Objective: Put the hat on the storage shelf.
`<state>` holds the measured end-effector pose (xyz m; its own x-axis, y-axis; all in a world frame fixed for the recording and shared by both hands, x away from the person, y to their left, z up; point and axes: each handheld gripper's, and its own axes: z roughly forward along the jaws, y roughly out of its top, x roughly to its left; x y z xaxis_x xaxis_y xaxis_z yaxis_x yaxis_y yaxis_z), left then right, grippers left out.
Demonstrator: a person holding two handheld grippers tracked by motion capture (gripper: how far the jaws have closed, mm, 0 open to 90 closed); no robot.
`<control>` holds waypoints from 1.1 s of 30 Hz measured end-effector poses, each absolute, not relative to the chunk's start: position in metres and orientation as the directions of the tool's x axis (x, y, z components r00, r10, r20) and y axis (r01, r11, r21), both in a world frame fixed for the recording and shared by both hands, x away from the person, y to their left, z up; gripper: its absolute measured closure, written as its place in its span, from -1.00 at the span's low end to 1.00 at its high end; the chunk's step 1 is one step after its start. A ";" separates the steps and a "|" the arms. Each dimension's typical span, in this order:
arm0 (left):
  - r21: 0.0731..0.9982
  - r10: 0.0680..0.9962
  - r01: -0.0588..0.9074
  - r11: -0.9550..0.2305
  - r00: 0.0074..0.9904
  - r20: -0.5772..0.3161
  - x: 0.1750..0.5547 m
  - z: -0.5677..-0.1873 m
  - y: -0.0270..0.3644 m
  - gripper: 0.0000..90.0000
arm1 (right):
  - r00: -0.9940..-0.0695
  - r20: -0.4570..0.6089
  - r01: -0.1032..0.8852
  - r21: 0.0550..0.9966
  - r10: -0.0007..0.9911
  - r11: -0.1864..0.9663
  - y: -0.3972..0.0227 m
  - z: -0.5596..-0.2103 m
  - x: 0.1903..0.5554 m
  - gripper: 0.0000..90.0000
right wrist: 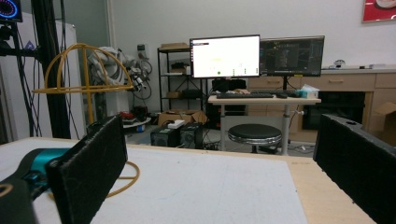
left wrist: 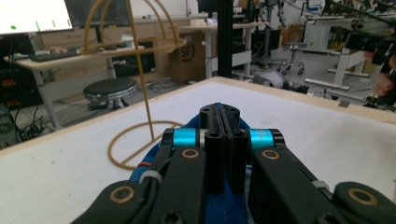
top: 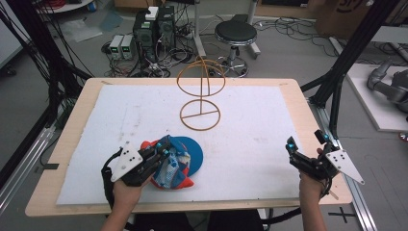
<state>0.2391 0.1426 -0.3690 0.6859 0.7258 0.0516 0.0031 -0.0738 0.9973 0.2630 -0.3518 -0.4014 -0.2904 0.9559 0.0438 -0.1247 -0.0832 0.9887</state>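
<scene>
Left gripper (top: 166, 156), near the front-left corner of the tabletop (top: 269, 144): jaws pressed together, pinching the fabric of a blue, red and white cap (top: 173, 166). The cap lies bunched just right of the gripper body, its round blue part toward the centre of the tabletop. Right gripper (top: 308, 147), at the front-right corner by the right edge: jaws spread wide with nothing between them. A yellow wire hat stand (top: 200, 94) stands upright behind the cap, toward the middle of the far edge, apart from both grippers.
</scene>
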 end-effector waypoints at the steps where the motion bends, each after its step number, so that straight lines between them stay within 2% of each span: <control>1: 0.998 0.725 -0.003 -0.063 0.687 0.048 0.239 -0.365 0.143 0.97 | -0.289 0.048 -0.119 0.989 0.956 -0.086 -0.351 -0.402 0.263 -0.94; 6: 0.999 0.727 -0.047 -0.006 0.686 0.037 0.242 -0.345 0.142 0.97 | -0.292 0.038 -0.122 0.990 0.956 -0.077 -0.350 -0.402 0.264 -0.94; 33: 0.963 0.742 -0.235 0.134 0.667 0.060 0.271 -0.258 0.117 0.97 | -0.293 0.046 -0.124 0.989 0.955 -0.086 -0.350 -0.402 0.263 -0.94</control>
<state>0.2708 0.1167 -0.2582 0.6674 0.7423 0.0598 -0.2349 0.1337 0.9628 0.2630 -0.3504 -0.4016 -0.2926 0.9551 0.0464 -0.1237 -0.0859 0.9886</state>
